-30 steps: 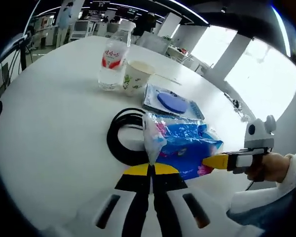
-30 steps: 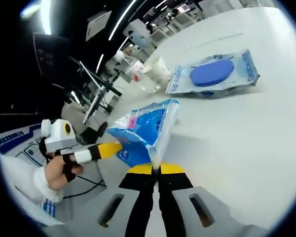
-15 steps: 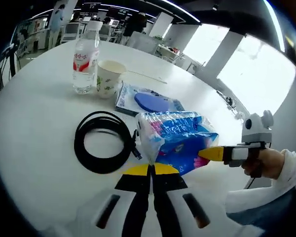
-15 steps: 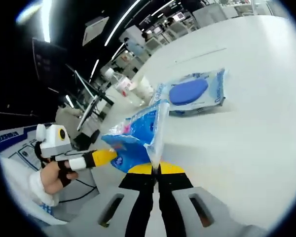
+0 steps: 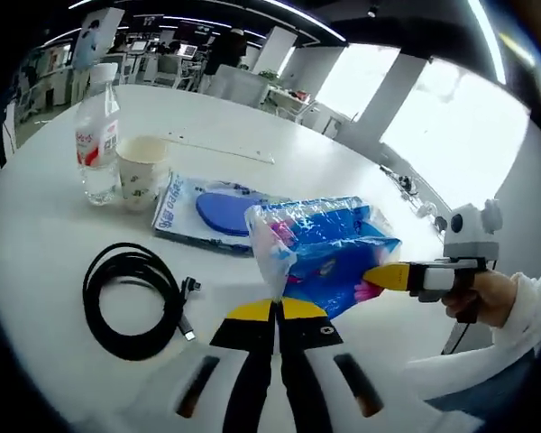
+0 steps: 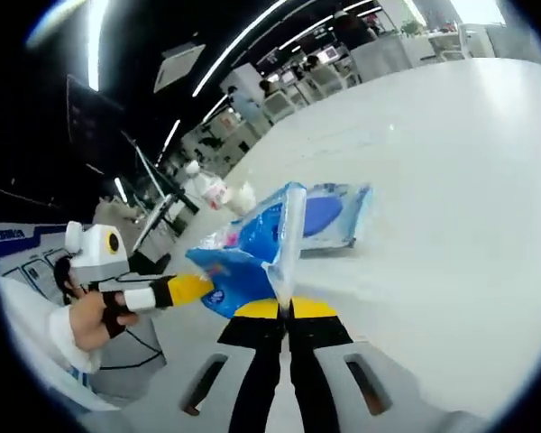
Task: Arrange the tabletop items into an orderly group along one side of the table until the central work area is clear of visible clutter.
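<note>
From my seat, the blue tissue pack [image 5: 329, 257] covers the near corner of the flat packet with the blue oval [image 5: 218, 209], and the printing on both is too blurred for me to read. The paper cup [image 5: 140, 171] hides the lower right of the water bottle [image 5: 96, 144], whose red label I cannot make out. In the right gripper view, the same tissue pack [image 6: 252, 253] blocks the left part of the flat packet [image 6: 329, 216], and the bottle [image 6: 201, 188] and cup behind it are too small to tell apart clearly.
</note>
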